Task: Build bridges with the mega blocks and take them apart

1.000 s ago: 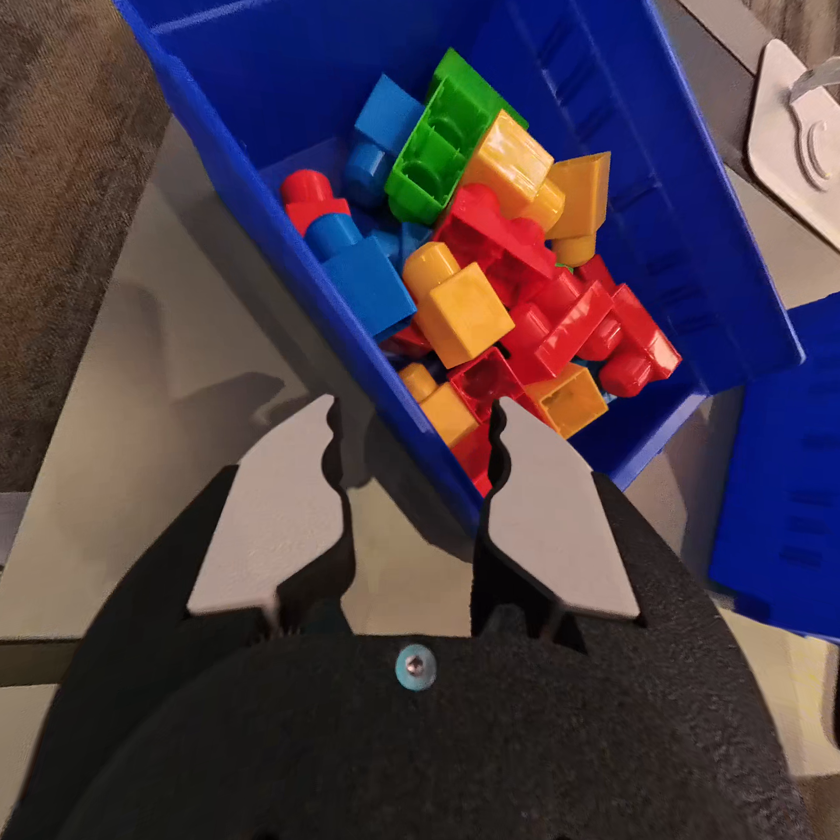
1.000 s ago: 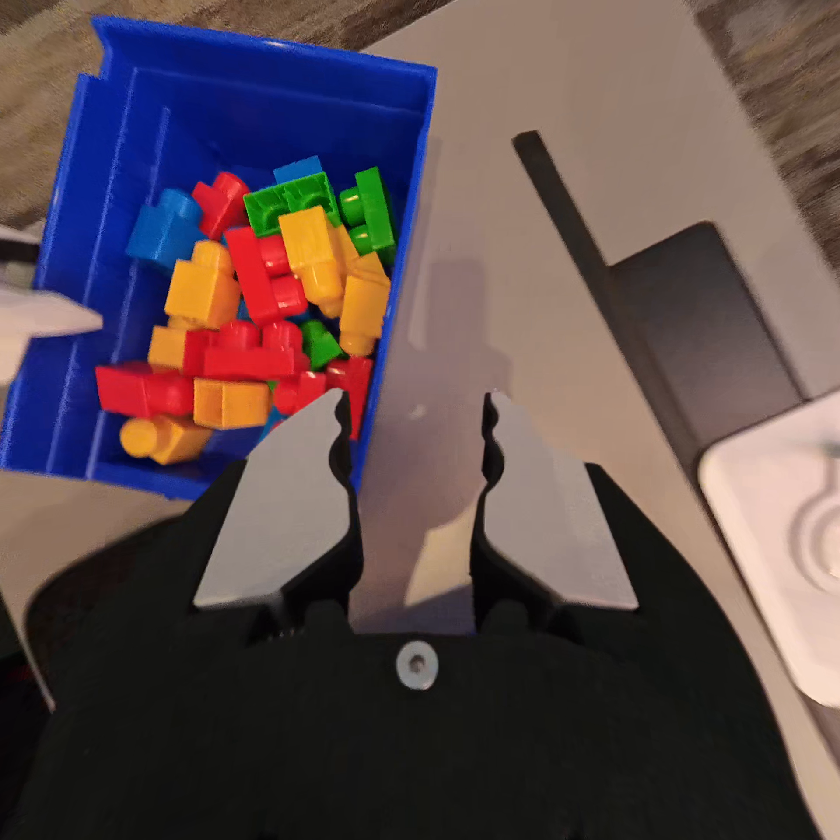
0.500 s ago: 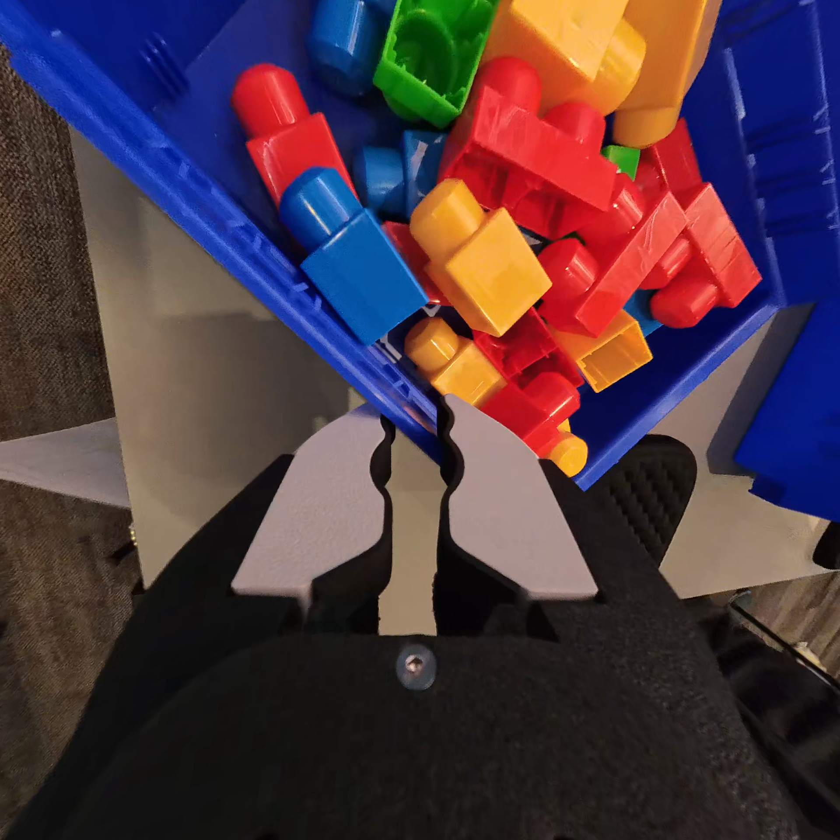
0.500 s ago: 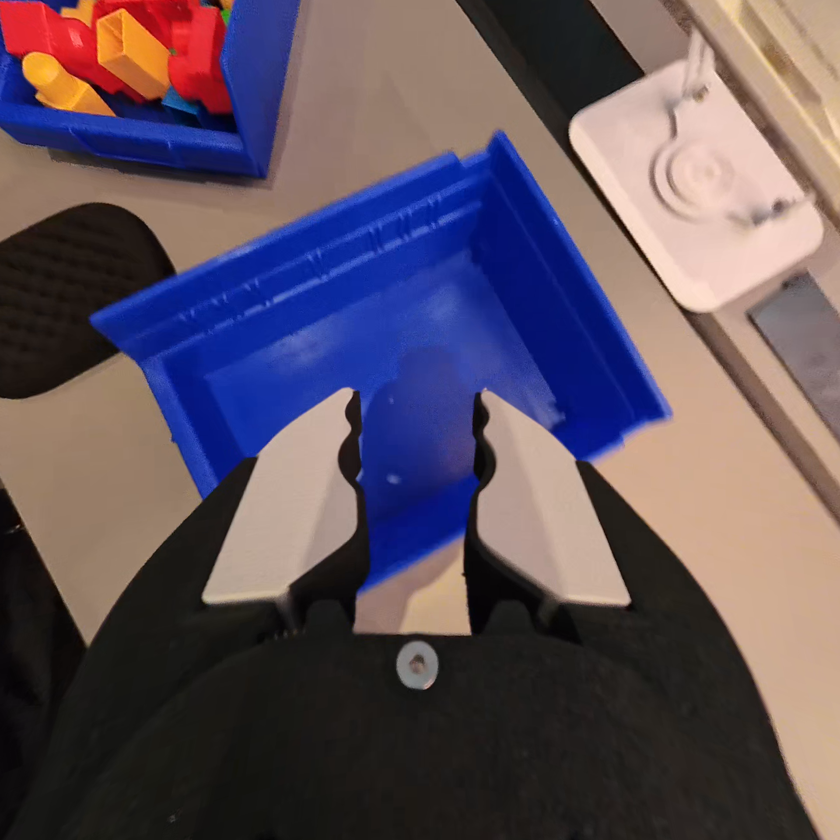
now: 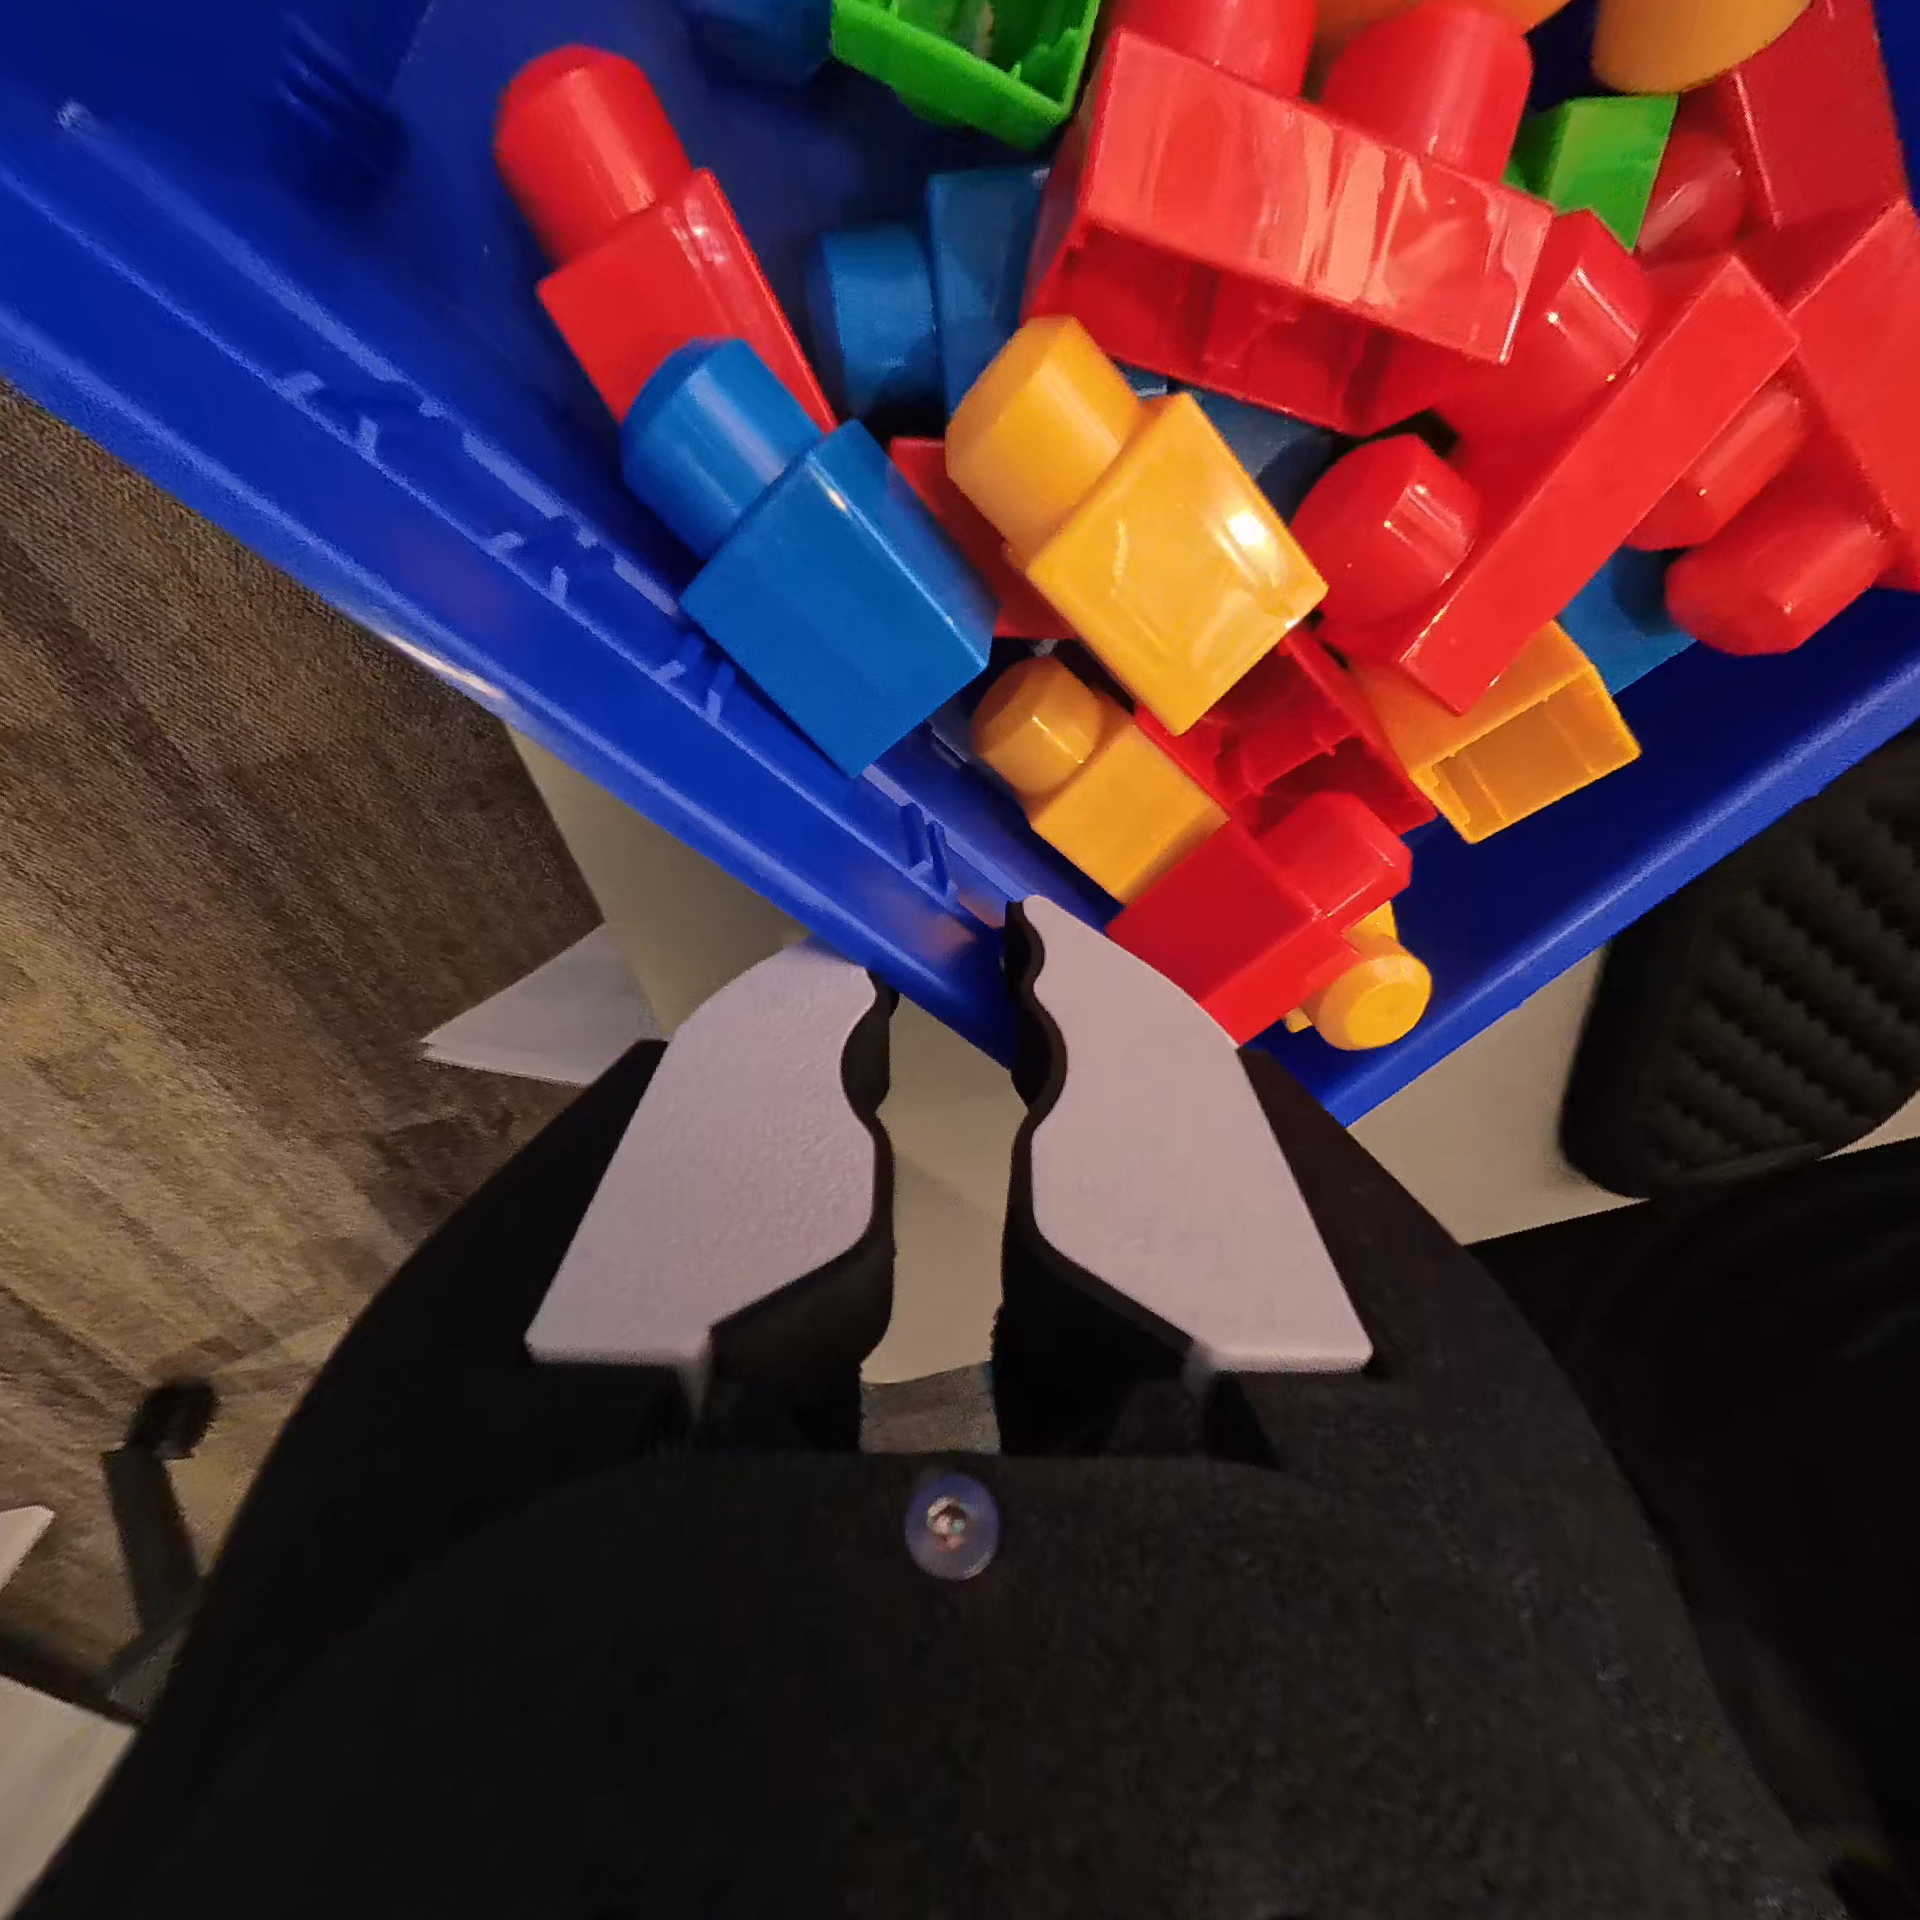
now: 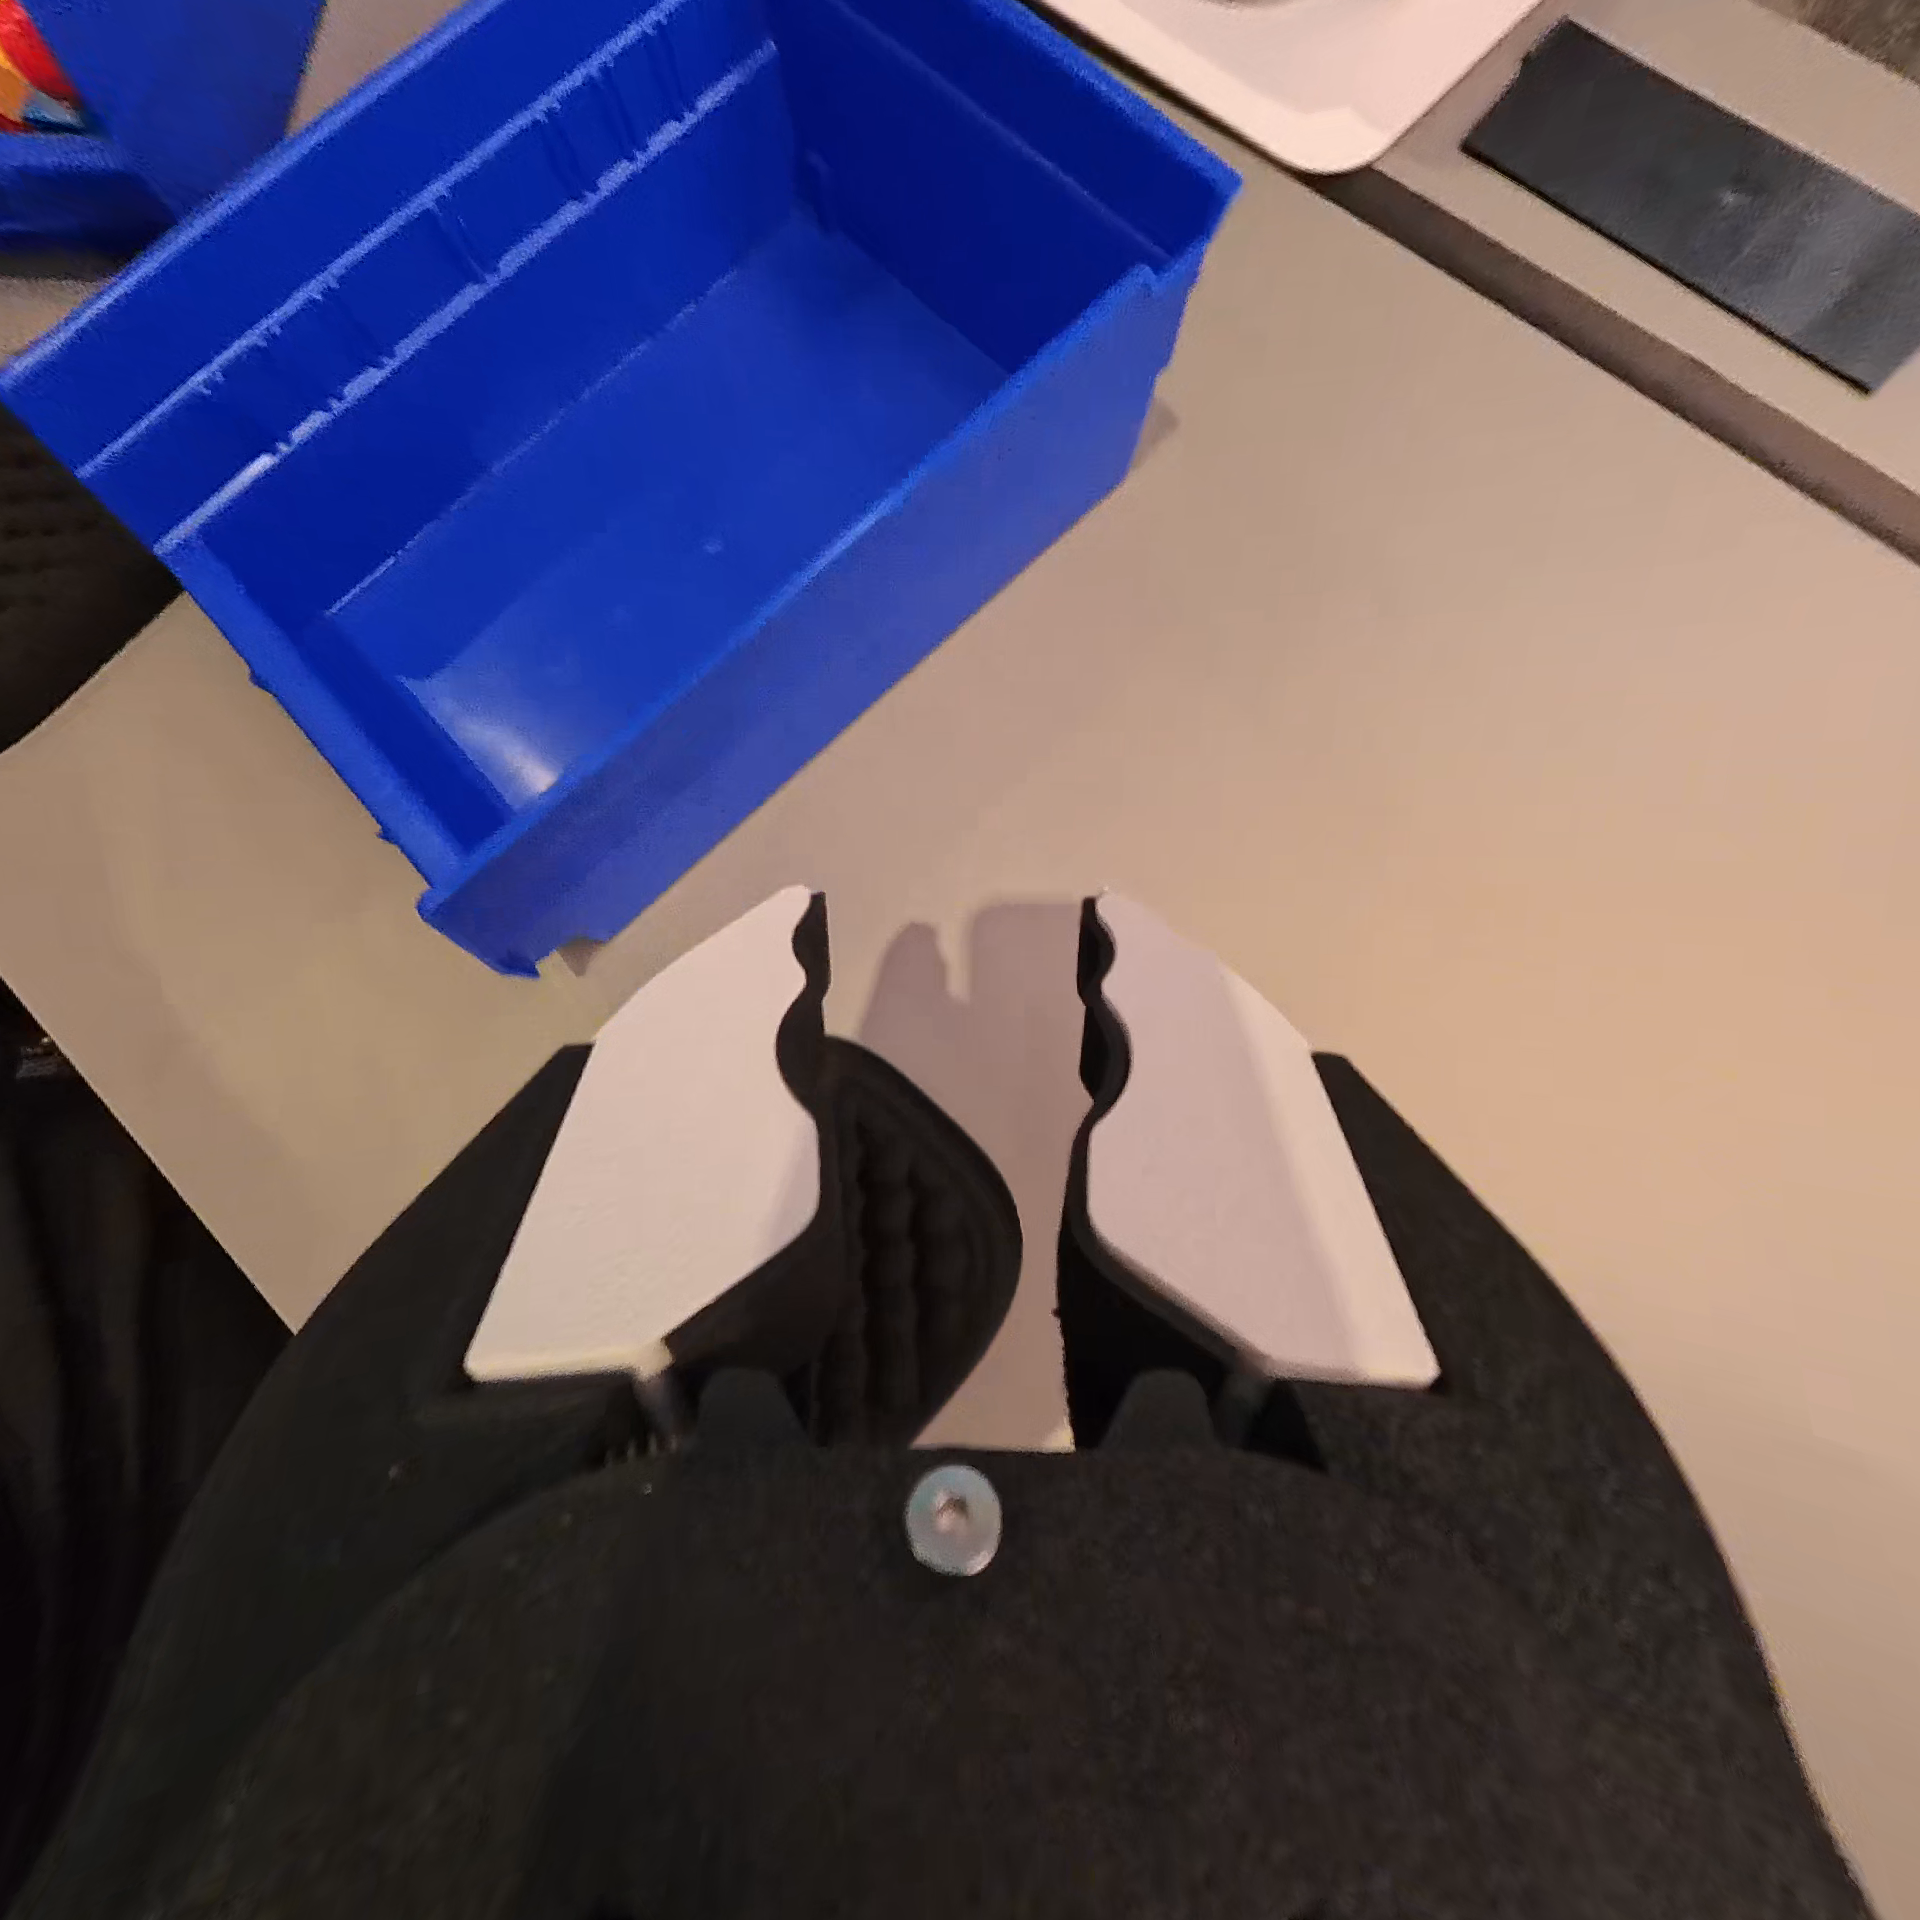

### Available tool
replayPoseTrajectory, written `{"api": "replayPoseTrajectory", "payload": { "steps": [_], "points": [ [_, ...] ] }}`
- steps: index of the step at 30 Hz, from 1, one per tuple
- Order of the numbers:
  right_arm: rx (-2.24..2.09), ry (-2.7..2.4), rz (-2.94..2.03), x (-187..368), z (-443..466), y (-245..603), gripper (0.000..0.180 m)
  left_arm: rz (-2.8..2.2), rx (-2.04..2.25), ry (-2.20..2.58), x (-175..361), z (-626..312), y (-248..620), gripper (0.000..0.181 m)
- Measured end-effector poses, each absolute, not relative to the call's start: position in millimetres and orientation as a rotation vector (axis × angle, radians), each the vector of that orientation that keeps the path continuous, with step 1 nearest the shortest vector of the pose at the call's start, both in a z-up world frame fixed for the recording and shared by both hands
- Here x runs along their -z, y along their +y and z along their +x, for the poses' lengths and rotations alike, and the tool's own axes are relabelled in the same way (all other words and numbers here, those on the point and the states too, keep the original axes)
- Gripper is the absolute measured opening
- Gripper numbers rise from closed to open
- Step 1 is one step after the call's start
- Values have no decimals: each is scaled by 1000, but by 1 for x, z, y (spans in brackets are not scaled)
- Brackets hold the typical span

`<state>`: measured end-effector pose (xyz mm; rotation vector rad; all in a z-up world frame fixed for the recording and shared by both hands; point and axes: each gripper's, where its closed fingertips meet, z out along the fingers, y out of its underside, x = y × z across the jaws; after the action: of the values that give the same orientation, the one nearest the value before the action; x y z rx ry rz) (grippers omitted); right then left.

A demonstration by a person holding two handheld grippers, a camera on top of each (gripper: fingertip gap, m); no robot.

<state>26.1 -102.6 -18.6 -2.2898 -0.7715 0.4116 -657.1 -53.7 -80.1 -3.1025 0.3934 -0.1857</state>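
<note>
The mega blocks (image 5: pixel 1195 499) are piling toward the low corner of their blue bin (image 5: pixel 436 499), now tipping steeper; the left gripper (image 5: pixel 945 966) is pinching that bin's wall, having closed in on it; the right gripper (image 6: pixel 951 914) is hanging open over the table (image 6: pixel 1455 727), having swung beside the empty bin (image 6: pixel 644 416); a pour-out looks imminent

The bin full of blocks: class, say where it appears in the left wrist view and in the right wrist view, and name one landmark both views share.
Left wrist view: the bin full of blocks fills the top, the left gripper shut on its wall.
Right wrist view: only its corner shows, top left, behind the empty bin.
Shared landmark: the beige table.
</note>
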Motion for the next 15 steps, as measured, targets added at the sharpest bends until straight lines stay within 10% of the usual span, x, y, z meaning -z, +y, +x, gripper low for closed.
{"api": "replayPoseTrajectory", "payload": {
  "steps": [15],
  "points": [
    [-390,-584,-2383,43,62,-132,46,-3125,14,619,80,-704,-12,16]
  ]
}}
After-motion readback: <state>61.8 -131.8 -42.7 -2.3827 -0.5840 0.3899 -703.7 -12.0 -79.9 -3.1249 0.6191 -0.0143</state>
